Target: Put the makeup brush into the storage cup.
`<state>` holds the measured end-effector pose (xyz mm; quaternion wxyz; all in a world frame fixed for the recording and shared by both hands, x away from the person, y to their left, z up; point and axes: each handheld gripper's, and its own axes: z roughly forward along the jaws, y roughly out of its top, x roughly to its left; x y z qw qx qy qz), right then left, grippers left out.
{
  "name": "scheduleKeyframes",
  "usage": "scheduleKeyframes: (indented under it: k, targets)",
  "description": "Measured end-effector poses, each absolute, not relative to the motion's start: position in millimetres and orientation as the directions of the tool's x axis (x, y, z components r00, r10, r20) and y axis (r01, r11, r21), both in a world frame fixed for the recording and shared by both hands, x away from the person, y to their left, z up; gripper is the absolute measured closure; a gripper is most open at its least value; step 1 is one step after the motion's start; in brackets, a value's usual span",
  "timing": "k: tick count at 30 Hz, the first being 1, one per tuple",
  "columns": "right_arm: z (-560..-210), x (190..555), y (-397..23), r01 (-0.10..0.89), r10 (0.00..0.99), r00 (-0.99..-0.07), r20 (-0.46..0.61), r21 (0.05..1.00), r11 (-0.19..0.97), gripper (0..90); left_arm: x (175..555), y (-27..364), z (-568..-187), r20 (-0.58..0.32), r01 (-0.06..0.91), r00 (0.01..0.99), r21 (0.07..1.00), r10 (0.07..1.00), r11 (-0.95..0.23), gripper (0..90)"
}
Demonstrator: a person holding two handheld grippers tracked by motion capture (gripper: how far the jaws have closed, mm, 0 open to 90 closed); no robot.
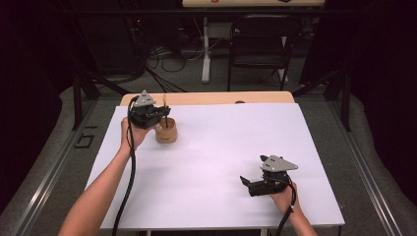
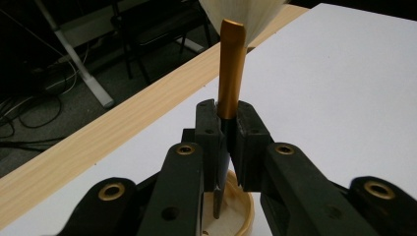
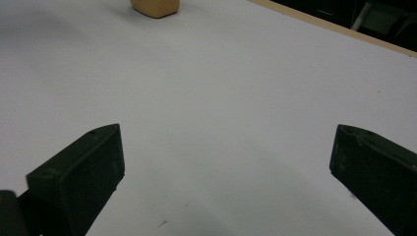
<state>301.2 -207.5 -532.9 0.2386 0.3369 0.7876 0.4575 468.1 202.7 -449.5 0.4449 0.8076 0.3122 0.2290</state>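
A small wooden cup (image 1: 166, 132) stands on the white table top (image 1: 221, 147) at the far left. My left gripper (image 1: 158, 114) hovers just above it, shut on a brush (image 2: 231, 73) with a gold ferrule, pale bristles pointing up and a dark handle end hanging down into the cup (image 2: 231, 216). Near the front right, my right gripper (image 1: 248, 183) rests low over the sheet, jaws wide apart and nothing between them (image 3: 226, 162). The cup's base (image 3: 153, 7) shows at the top edge of the right gripper view.
A strip of bare wood (image 1: 221, 97) runs along the table's far edge. Beyond it stand a black chair (image 1: 263, 42), a white table leg (image 1: 205, 49) and loose cables on the floor. Black frame rails flank the table on both sides.
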Motion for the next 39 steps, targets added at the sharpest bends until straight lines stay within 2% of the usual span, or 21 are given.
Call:
scheduleKeyframes:
  k: [13,15,18,22,23,32,39]
  targets:
    - [-532.0,300.5,-207.2,0.312,0.750,-0.658,-0.069,0.881,0.355,0.0,471.6,202.4,-457.3,0.076,0.329,0.690,0.853,0.720,-0.406,82.5]
    - [-531.4,300.2,-207.5,0.312,0.750,-0.658,-0.071,0.881,0.356,0.0,472.7,202.8,-458.1,0.051,0.345,0.709,0.845,0.704,-0.408,80.4]
    - [-530.9,299.9,-207.6,0.308,0.748,-0.659,-0.071,0.883,0.355,0.0,471.8,202.6,-459.5,0.034,0.364,0.718,0.833,0.695,-0.417,50.9]
    - [-530.2,299.6,-207.9,0.306,0.750,-0.657,-0.073,0.884,0.354,0.0,466.3,205.3,-457.5,0.037,0.361,0.696,0.845,0.717,-0.395,25.4]
    - [-530.1,299.6,-208.0,0.305,0.750,-0.657,-0.071,0.885,0.351,0.0,464.9,206.4,-456.6,0.040,0.361,0.691,0.846,0.721,-0.393,21.6]
    - [-528.2,299.2,-210.4,0.290,0.756,-0.651,-0.066,0.899,0.328,0.0,447.5,211.1,-451.5,0.068,0.331,0.702,0.851,0.709,-0.409,6.5]
    - [-523.3,296.2,-213.2,0.272,0.761,-0.645,-0.071,0.910,0.315,0.0,432.7,212.8,-452.0,0.080,0.309,0.709,0.858,0.701,-0.410,2.8]
